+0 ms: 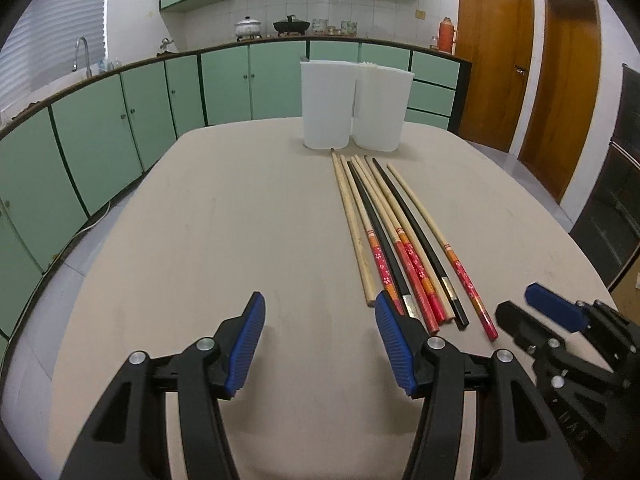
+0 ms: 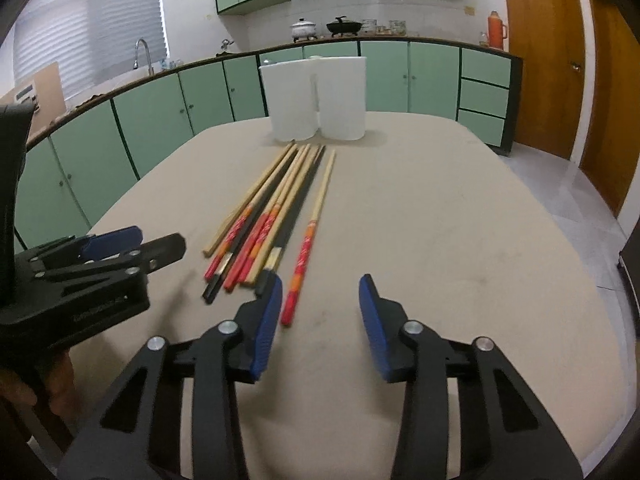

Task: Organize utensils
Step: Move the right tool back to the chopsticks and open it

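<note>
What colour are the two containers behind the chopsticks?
White, translucent-looking plastic containers; clearest in the left wrist view.

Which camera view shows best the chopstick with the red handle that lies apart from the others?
The right wrist view. There the separate red-handled chopstick lies whole, with a clear gap from the bundle, near the open right gripper. The left wrist view shows it whole too, at the bundle's right edge, but closer to its neighbours.

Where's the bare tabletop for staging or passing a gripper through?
Free: the table left of the chopsticks, from the left gripper up to the white containers; also the stretch right of the bundle, ahead of the right gripper. Crowded: the strip from the chopsticks' near ends up to the containers.
</note>
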